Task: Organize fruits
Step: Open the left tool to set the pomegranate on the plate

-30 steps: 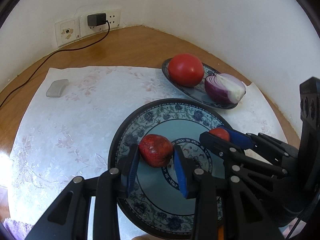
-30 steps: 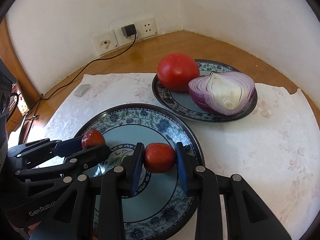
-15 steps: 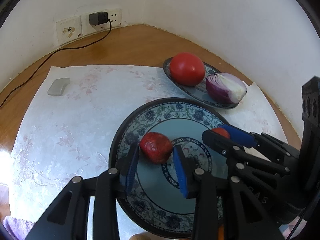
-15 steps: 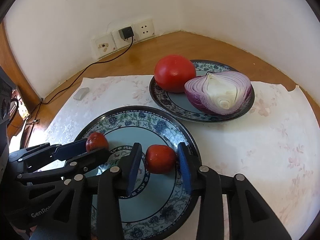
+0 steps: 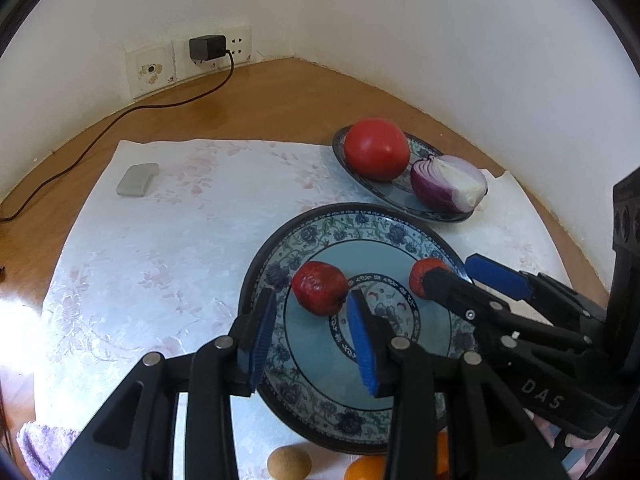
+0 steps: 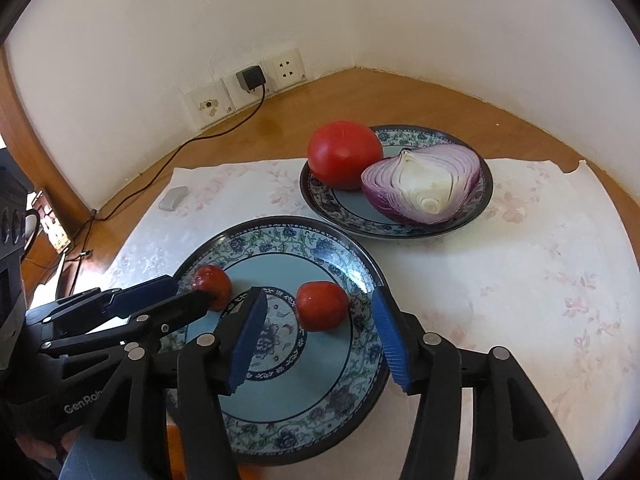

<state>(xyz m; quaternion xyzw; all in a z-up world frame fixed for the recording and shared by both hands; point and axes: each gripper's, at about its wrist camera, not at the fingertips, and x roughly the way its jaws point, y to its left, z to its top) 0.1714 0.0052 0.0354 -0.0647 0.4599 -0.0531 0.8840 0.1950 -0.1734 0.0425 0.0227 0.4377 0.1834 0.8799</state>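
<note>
A white plaster wall (image 5: 400, 20) meets in a corner behind the rounded brown wooden tabletop (image 5: 280, 96), which fits into that corner. Low on the wall, left of the corner, sits a row of white socket plates (image 6: 244, 88); a black plug adapter (image 5: 207, 48) is in one of them, and its thin black cable (image 5: 100, 132) trails leftward over the wood. Bright daylight glares on the tabletop's left edge. In the right wrist view, a brown wooden frame (image 6: 24, 152) stands left of the wall.
</note>
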